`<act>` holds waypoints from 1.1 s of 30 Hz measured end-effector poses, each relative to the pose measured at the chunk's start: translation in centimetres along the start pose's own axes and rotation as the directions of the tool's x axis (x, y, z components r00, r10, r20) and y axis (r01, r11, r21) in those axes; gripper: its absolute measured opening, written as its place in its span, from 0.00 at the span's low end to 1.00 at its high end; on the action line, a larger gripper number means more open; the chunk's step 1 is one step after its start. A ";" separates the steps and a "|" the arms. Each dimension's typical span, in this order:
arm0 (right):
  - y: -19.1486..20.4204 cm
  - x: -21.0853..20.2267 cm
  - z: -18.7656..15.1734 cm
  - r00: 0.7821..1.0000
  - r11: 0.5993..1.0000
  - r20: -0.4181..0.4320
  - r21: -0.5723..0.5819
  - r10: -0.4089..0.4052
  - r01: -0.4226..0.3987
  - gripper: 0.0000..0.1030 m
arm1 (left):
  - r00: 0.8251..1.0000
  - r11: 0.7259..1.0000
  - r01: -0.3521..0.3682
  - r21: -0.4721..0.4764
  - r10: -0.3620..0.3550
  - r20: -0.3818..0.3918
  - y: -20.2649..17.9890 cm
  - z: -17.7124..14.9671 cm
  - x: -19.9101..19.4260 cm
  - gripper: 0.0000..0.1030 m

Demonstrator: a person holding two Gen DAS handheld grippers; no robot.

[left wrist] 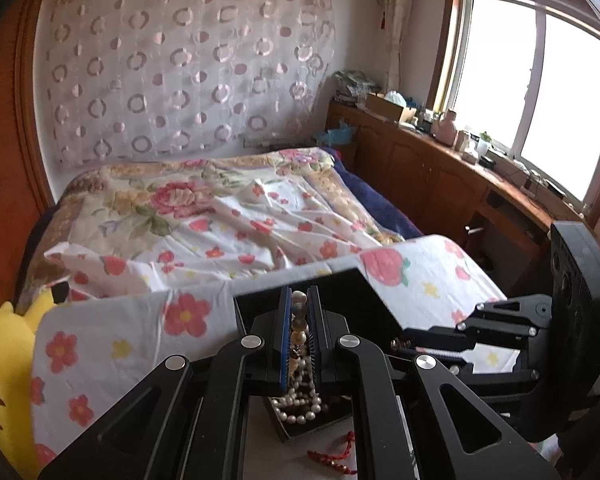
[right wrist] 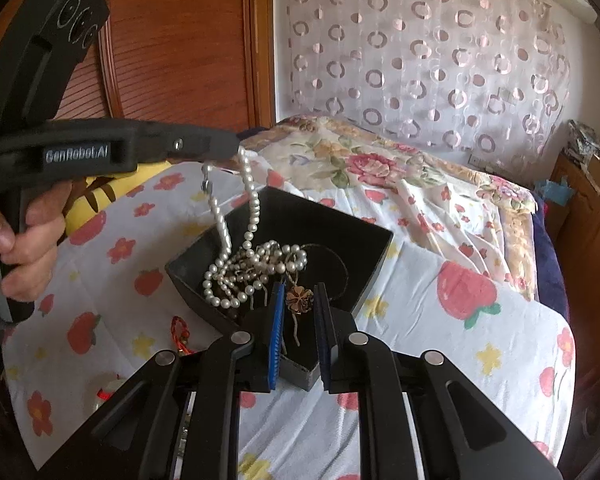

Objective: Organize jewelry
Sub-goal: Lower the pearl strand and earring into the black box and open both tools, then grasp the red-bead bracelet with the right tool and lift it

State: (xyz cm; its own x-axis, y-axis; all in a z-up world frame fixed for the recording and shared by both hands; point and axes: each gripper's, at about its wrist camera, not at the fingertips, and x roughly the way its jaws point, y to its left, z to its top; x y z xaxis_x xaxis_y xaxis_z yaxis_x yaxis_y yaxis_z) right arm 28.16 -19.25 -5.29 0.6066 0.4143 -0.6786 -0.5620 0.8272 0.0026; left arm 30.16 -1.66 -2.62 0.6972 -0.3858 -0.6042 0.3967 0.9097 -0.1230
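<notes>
A black jewelry box [right wrist: 364, 240] sits on the flowered cloth and holds a heap of white pearl necklace [right wrist: 256, 264] and a brown clover-shaped pendant [right wrist: 299, 299]. My left gripper [left wrist: 299, 300] is shut on the pearl necklace [left wrist: 300, 400], lifting a strand that hangs down into the box [left wrist: 340, 296]. It also shows in the right wrist view [right wrist: 236, 148], above the box's left corner. My right gripper [right wrist: 298, 300] is open, its fingers either side of the clover pendant at the box's near corner. It shows in the left wrist view [left wrist: 440, 350], to the right.
A red string bracelet [right wrist: 180, 334] lies on the cloth left of the box; it shows in the left wrist view [left wrist: 336, 456] too. A yellow plush toy [left wrist: 4, 360] lies at the left. The bed with floral covers [left wrist: 220, 216] stretches behind; wooden cabinets [left wrist: 440, 168] stand along the window.
</notes>
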 end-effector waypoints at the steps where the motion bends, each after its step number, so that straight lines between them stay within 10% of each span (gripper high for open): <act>1: 0.0 0.1 -0.1 1.000 1.000 -0.001 0.000 0.001 -0.001 0.17 | 1.000 1.000 0.000 0.000 0.000 -0.004 -0.2 -0.1 0.1 0.07; 22: 0.1 -1.7 -1.0 0.999 1.000 0.034 0.022 0.002 -0.002 0.30 | 0.999 1.000 -0.006 0.000 0.006 -0.033 -0.9 -2.3 -0.6 0.09; 33: 4.8 -0.7 -2.7 0.994 0.992 -0.034 -0.061 0.104 -0.106 0.30 | 0.998 0.998 -0.054 -0.035 0.053 -0.019 0.3 -6.7 -4.4 0.44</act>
State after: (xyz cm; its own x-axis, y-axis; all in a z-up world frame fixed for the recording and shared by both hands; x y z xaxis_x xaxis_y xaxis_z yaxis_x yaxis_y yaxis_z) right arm 23.49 -16.59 -6.75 0.5255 0.4849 -0.6991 -0.6564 0.7538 0.0296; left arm 23.28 1.35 -5.27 0.7060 -0.3339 -0.6246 0.3376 0.9339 -0.1176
